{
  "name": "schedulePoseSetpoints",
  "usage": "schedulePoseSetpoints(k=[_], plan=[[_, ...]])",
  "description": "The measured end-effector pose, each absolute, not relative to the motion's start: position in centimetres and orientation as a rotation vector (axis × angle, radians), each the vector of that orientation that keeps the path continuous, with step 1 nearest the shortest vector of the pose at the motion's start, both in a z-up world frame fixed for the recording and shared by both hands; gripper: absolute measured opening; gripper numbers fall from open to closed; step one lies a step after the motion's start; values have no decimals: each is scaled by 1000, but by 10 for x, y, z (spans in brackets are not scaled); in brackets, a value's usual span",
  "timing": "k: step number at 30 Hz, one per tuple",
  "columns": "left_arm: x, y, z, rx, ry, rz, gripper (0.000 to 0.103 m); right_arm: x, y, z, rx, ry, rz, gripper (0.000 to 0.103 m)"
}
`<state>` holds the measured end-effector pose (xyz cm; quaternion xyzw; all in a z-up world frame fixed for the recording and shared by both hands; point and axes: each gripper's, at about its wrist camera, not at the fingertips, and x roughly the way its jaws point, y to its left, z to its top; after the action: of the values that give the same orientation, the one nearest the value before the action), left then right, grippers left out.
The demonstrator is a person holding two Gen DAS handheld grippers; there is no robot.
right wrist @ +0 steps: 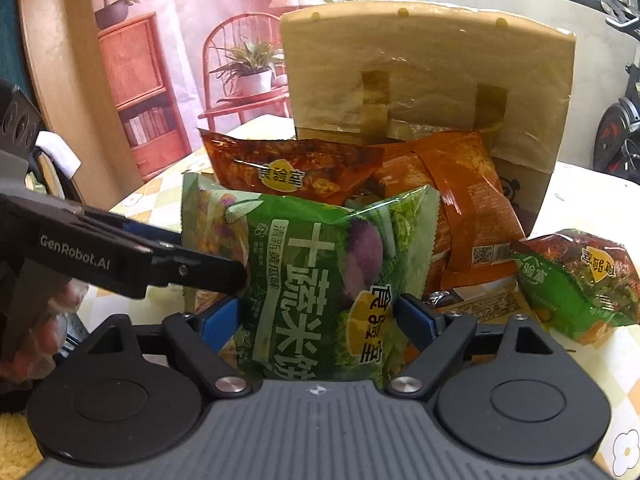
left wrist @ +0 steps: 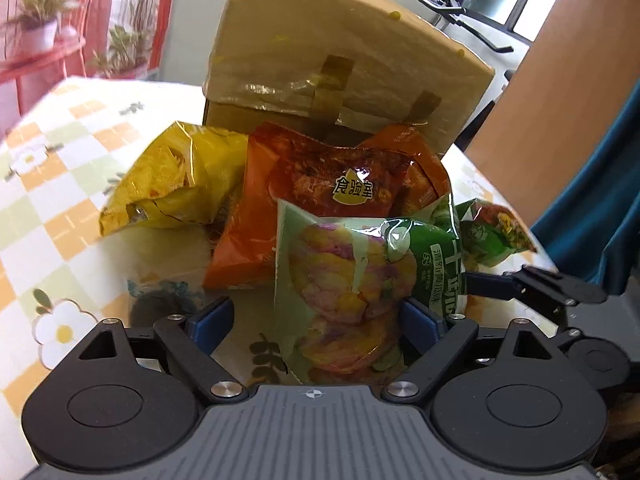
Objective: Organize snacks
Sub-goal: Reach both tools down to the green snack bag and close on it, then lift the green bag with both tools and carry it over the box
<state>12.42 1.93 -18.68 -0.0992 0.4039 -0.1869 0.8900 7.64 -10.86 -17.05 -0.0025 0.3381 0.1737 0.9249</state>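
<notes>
Right wrist view: glossy green snack bag, puffed, white Chinese lettering.

A green snack bag with white lettering and a yellow badge is seen. Behind it, a red-orange bag and a yellow bag are shown. The tablecloth is checked in orange, pale green and white, with white flowers. The cardboard box is tan.

Open checkered counter lies left of the pile. Ahead, snack bags crowd against the cardboard box. A small green bag blocks the right side.
</notes>
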Motion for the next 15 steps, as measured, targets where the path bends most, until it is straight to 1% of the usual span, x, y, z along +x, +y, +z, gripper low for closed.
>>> schedulePoseSetpoints(k=[4, 6, 7, 8, 12, 15], plan=[[129, 25, -192, -270, 869, -416, 86, 77, -113, -172, 33, 697, 372, 96], [127, 23, -191, -269, 861, -434, 76, 78, -113, -174, 32, 697, 384, 97], [126, 20, -190, -264, 854, -445, 72, 78, -113, -174, 29, 694, 387, 98], [124, 17, -188, -261, 846, -459, 67, 78, -113, -175, 31, 691, 390, 98], [124, 12, -185, -242, 840, -446, 67, 76, -111, -175, 22, 675, 402, 89], [124, 11, -183, -248, 844, -444, 67, 74, -115, -174, 48, 674, 404, 85]])
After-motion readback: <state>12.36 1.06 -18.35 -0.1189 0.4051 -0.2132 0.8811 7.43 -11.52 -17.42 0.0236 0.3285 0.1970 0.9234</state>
